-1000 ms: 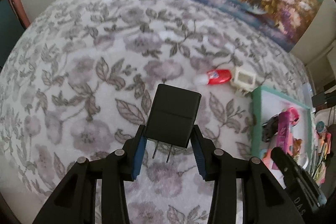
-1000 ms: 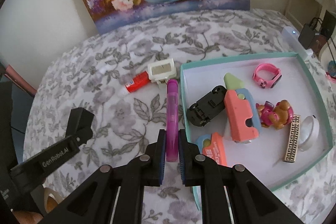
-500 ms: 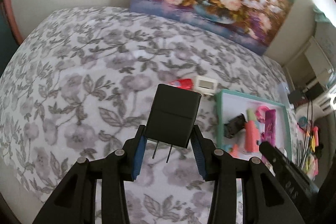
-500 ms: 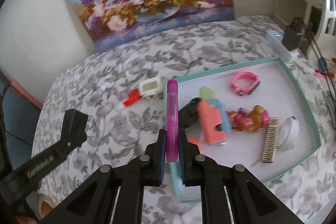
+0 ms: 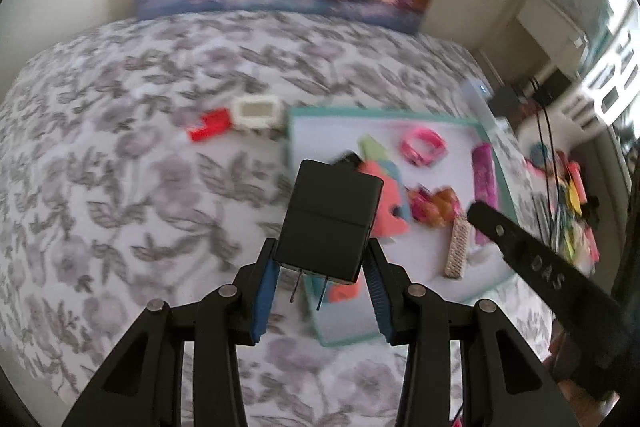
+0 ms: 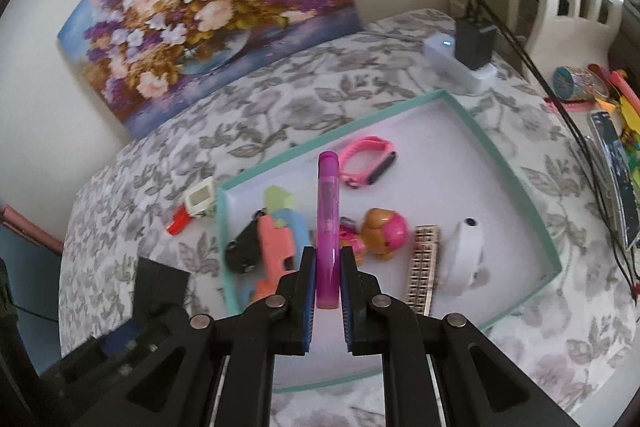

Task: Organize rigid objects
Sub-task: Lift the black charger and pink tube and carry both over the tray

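My left gripper [image 5: 320, 267] is shut on a black plug adapter [image 5: 330, 219], prongs pointing back toward me, held above the near left corner of the teal-rimmed tray [image 5: 384, 115]. My right gripper [image 6: 326, 275] is shut on a slim purple tube [image 6: 328, 211], held over the tray [image 6: 532, 211] above its toys. The tray holds a pink watch [image 6: 368, 161], a black toy car [image 6: 244, 251], a coral and blue toy [image 6: 276, 251], a pink and orange figurine [image 6: 380, 233], a beaded bar [image 6: 422, 269] and a white round piece [image 6: 464, 251]. On the cloth outside lie a red tube [image 5: 210, 125] and a white square frame [image 5: 256, 111].
A floral painting [image 6: 208, 15] leans on the wall behind the flower-print tablecloth [image 5: 120, 187]. A white power strip with a black charger [image 6: 474, 45] and cables sits beyond the tray's far right corner. Colourful clutter [image 6: 608, 99] lies at the right edge.
Both grippers have swung to the right with their loads. The adapter now hangs at the tray's near left corner, and the purple tube has moved from the tray's left rim to over its inside.
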### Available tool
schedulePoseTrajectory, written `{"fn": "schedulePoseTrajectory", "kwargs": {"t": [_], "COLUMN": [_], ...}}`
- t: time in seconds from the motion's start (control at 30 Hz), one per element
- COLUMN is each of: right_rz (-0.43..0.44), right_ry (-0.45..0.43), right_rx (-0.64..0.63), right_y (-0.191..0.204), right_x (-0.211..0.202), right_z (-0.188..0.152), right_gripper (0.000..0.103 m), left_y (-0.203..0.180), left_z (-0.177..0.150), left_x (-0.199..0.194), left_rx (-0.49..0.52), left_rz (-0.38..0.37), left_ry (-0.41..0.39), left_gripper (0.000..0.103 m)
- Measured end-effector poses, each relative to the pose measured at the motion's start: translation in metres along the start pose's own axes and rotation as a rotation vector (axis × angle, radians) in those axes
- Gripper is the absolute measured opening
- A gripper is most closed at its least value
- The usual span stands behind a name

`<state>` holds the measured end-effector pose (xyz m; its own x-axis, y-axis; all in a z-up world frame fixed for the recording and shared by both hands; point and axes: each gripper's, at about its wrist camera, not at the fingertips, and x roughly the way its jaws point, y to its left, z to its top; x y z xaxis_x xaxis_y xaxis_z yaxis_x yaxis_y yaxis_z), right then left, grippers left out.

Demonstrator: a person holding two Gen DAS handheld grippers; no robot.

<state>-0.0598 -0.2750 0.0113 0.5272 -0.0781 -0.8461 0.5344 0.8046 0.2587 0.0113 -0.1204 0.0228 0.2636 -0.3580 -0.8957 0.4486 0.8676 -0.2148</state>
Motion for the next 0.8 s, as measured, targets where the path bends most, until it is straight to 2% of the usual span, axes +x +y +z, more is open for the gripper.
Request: {"fn": "schedulePoseTrajectory", "kwargs": {"t": [0.2,0.33,0.8], "right_rz": [-0.019,-0.029,-0.048], "right_ry": [0.011,0.030,0.124], "right_rx": [0.001,-0.002,-0.031], "right_y": [-0.016,-0.021,-0.019], "right_x": [0.000,0.003,0.024], "right_z": [0.002,0.001,-0.009], "right_gripper": [0.012,0.012,0.013], "left_y": [-0.033,-0.044,-0.048], "left_z": [-0.009,-0.013,-0.019], "left_x": [0.025,0.032,0.051], "left_rx": [0.055,0.079,0.114], "left_rz": [-0.027,-0.015,0.026], "left_ry": [0.080,0.096,0.156], "left_gripper": [0.044,0.044,0.044]}}
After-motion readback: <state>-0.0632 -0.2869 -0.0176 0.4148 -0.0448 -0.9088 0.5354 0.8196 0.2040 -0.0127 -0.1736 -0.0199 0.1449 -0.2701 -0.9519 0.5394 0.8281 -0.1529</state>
